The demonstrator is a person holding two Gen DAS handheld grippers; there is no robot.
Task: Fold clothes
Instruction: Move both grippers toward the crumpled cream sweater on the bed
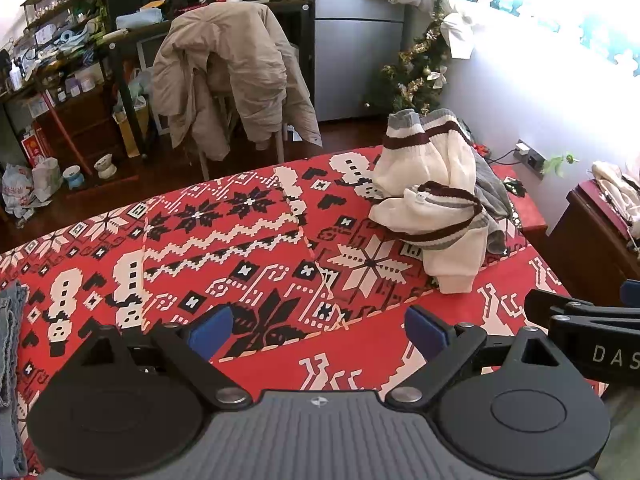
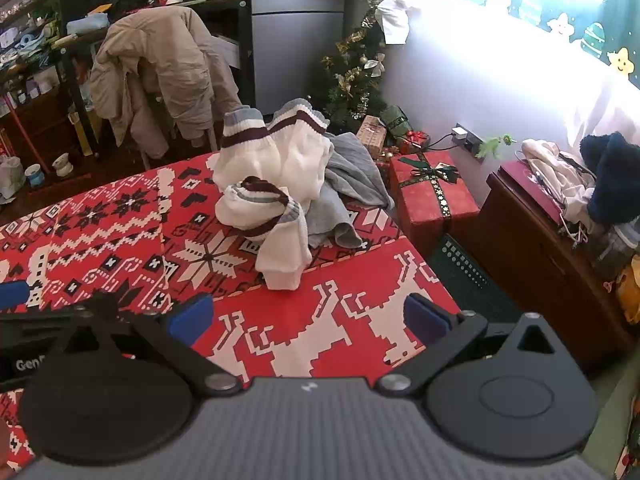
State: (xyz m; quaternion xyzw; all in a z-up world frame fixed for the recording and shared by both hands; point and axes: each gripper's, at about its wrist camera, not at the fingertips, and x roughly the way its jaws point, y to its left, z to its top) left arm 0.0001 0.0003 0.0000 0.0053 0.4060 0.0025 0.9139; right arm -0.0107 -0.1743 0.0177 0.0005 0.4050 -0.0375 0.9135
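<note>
- Red patterned tablecloth point(image 1: 248, 240) covers your work surface; take the white sweater point(image 1: 432, 200) as the landmark for everything below.
- White sweater: crumpled in a heap with maroon and grey striped cuffs, lying on the cloth toward its far right corner. Unfolded.
- Grey garment point(image 2: 352, 184): bunched just behind and to the right of the sweater, touching it and partly under it.
- Your left gripper point(image 1: 316, 332): blue pads spread wide, nothing between them, hovering over bare cloth on the near side of the sweater, well apart from it.
- Your right gripper point(image 2: 308, 320): pads likewise wide apart and empty, also on the near side of the sweater, clear of it.
- Folded bluish cloth point(image 1: 10, 360): far left of the sweater, at the table's near left edge.
- Chair draped with a beige jacket point(image 1: 224, 80): beyond the sweater to the left, off the table.
- Small Christmas tree point(image 2: 352, 80) and red gift box point(image 2: 436, 196): behind and right of the sweater, on the floor side.
- Nothing lies on the cloth between either gripper and the sweater.
</note>
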